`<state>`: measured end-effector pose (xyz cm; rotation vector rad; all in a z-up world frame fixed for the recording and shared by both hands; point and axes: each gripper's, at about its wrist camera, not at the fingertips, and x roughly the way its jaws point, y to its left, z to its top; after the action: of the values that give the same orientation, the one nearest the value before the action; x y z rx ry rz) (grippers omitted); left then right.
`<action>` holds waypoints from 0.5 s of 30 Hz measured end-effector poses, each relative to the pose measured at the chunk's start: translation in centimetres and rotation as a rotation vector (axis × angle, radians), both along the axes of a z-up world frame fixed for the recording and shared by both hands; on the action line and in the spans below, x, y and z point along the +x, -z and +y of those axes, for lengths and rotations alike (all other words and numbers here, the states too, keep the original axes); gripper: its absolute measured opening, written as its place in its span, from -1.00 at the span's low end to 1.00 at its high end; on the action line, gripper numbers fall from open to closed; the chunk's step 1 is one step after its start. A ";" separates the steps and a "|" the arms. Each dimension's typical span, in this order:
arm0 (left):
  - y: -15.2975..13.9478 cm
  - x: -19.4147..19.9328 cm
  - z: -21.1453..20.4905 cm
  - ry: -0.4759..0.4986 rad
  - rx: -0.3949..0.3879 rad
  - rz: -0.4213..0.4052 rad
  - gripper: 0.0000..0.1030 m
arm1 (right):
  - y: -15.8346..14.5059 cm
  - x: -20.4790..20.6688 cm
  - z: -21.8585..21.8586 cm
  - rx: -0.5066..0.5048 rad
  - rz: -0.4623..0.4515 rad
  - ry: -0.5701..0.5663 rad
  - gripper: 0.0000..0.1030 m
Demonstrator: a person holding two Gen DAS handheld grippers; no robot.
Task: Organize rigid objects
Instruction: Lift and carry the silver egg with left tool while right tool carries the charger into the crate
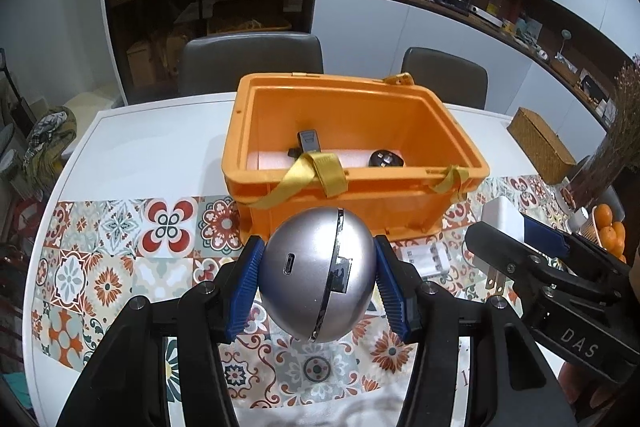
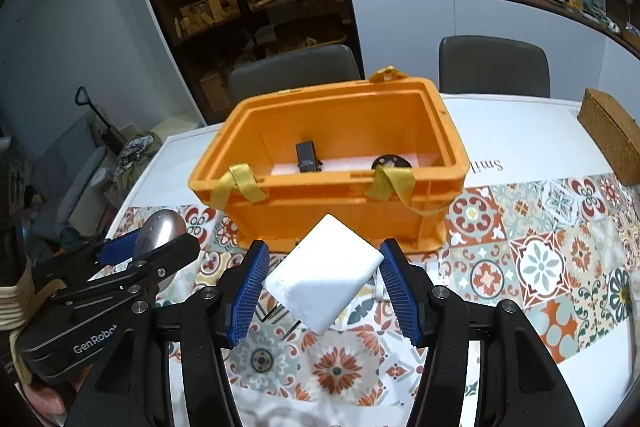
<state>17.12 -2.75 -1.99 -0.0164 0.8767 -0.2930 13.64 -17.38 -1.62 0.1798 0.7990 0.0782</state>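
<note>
Left wrist: one silver ball (image 1: 318,275), one orange bin (image 1: 352,163), two items inside.

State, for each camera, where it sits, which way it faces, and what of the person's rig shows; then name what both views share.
Left wrist: sits on the left tongs, looking forward along them at the orange bin; shows its pads clamping a silver ball, with the right tongs at right.
Right wrist: sits on the right tongs, facing the bin; shows its pads clamping a white charger, with the left tongs at left.
Shared: bin, ball, charger, tiled cloth.
</note>
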 end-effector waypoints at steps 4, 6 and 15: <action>-0.6 0.6 0.1 -0.007 -0.003 -0.011 0.05 | -0.8 0.5 0.0 -0.002 -0.013 -0.001 0.12; -0.9 0.9 0.1 -0.007 -0.007 -0.017 0.05 | -1.2 0.9 -0.1 -0.001 -0.019 0.001 0.12; -2.8 3.0 -0.3 -0.005 0.005 -0.063 0.05 | -2.7 3.2 -0.2 -0.004 -0.046 0.011 0.12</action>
<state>20.09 -3.02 0.79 -0.0052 0.8148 -0.2854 16.86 -17.61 1.12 0.1782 0.7521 0.0698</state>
